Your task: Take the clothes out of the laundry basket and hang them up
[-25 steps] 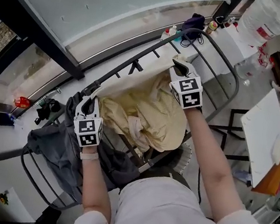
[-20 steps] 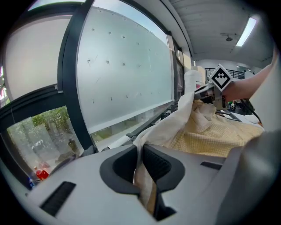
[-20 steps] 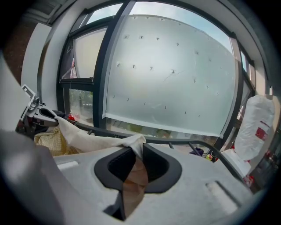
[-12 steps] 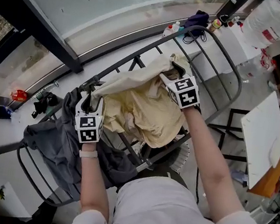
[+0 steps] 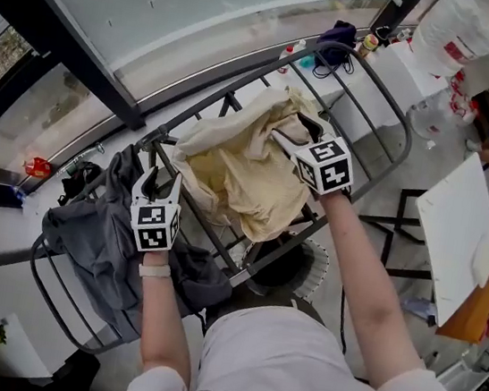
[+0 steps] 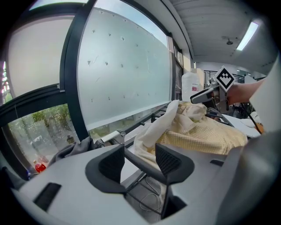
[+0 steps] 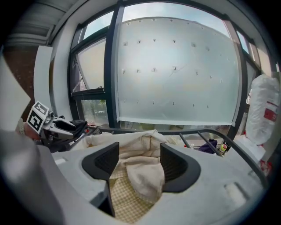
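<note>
A cream-yellow garment (image 5: 248, 168) lies draped over the bars of a dark metal drying rack (image 5: 392, 111). A grey garment (image 5: 94, 241) hangs over the rack's left end. My left gripper (image 5: 158, 182) has just been opening and stands open at the garment's left edge. A rack bar (image 6: 145, 161) runs between its jaws, with no cloth in them. My right gripper (image 5: 291, 133) has also just been opening. It is open at the garment's right side, and a loose cream fold (image 7: 142, 173) lies between its pads (image 7: 172, 165) without being pinched.
A frosted window (image 5: 190, 2) runs behind the rack. Small bottles (image 5: 367, 45) and a purple item (image 5: 339, 34) stand on its sill. A large white container (image 5: 466, 32) and a white board (image 5: 455, 238) are at the right. A round basket (image 5: 302, 270) sits under the rack.
Both grippers went from shut on the cream garment's edge to open. They drew back toward me and lower. The garment now rests slack on the rack bars.
</note>
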### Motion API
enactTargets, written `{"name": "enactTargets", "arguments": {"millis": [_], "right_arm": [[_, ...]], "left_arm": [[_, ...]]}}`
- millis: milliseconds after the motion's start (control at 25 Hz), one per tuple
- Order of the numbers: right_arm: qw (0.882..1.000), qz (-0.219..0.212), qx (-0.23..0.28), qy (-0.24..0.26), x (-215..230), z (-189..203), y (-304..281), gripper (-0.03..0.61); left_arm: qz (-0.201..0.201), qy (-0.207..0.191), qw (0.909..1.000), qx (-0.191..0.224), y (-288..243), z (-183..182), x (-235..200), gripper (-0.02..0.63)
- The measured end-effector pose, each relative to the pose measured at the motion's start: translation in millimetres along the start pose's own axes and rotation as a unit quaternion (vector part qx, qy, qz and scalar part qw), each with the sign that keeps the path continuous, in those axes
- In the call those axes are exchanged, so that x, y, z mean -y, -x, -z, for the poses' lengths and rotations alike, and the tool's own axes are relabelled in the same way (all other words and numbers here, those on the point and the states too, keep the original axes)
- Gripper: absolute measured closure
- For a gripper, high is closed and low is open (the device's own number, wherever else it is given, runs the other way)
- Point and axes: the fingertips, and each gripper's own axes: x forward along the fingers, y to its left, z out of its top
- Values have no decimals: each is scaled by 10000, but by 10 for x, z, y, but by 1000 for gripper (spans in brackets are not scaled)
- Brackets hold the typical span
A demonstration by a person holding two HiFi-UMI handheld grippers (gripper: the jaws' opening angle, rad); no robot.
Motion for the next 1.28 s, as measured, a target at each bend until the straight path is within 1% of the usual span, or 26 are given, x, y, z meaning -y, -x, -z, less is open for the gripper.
{"name": "enactTargets", "arguments": {"millis": [200,360,600,760,880,1000,1160,1280], "right_arm": [[9989,0,461,-101,-32,-65,389,301],[9964,-35,827,-191,-93,-96,757,301],[9910,8,1323,-186,-240,-72,1434,302],[9855,73,1676,-248,-356,-25,1951,302],[9819,151,1868,-287,-466,84,2346,302],[9779,346,2032,-363,-569,249,2732,302],[9742,561,2137,-463,-692,535,3224,302],[9721,699,2171,-551,-784,751,3567,302]], "left_arm": [[150,-67,9994,293,188,-173,241,408],[294,-191,9979,552,373,-349,515,409],[607,-484,9916,1036,748,-596,1072,410],[934,-690,9837,1374,1032,-766,1497,409],[1257,-662,9768,1605,1263,-827,1817,410],[1674,-643,9672,1797,1464,-857,2114,409],[2126,-703,9555,1922,1719,-817,2534,410],[2459,-861,9451,1973,1899,-774,2872,410]]}}
